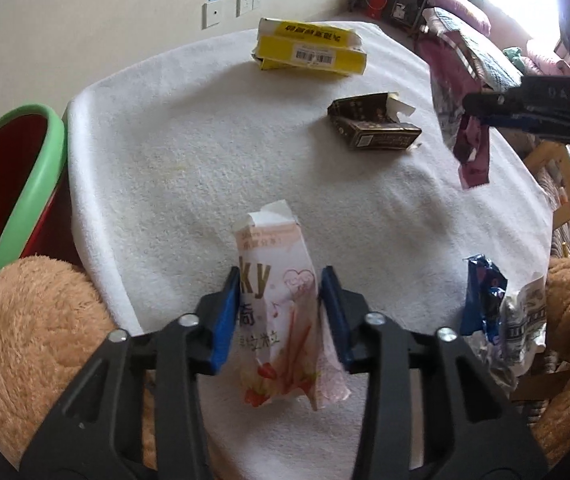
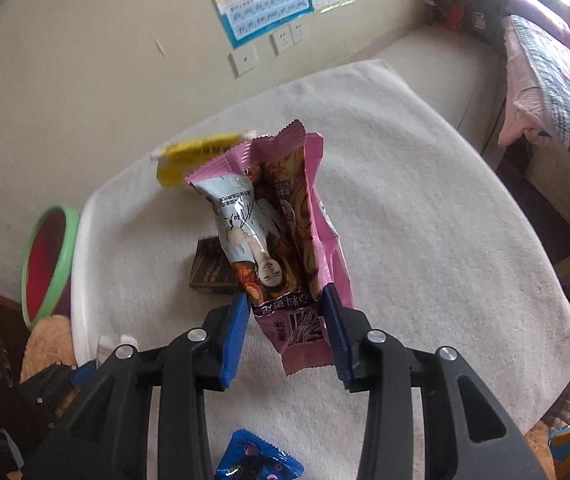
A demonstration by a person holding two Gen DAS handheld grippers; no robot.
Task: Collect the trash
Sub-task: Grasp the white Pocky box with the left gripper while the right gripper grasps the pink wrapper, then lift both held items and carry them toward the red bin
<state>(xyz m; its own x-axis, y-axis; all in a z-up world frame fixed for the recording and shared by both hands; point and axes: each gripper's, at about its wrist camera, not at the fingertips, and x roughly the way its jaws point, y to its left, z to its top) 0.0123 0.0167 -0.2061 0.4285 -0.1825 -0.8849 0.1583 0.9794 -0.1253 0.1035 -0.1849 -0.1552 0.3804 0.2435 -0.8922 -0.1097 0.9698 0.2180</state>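
Observation:
My left gripper [image 1: 280,280] is shut on a pink-and-white snack packet [image 1: 273,248], its blue pads pressing both sides just above the white cloth-covered table [image 1: 205,160]. My right gripper [image 2: 285,300] is shut on the lower end of a pink snack wrapper [image 2: 277,220], held up over the table. From the left wrist view the same wrapper [image 1: 473,156] hangs from the right gripper [image 1: 525,108] at the right. On the cloth lie a yellow box [image 1: 309,50], a dark torn box [image 1: 373,128], a blue wrapper [image 1: 483,296] and a silver wrapper [image 1: 525,320].
A red bin with a green rim [image 1: 25,184] stands off the table's left edge. Tan plush [image 1: 37,340] lies along the near edge on both sides. A bed [image 2: 557,80] and a wooden chair [image 1: 565,184] are to the right. A wall with posters is behind.

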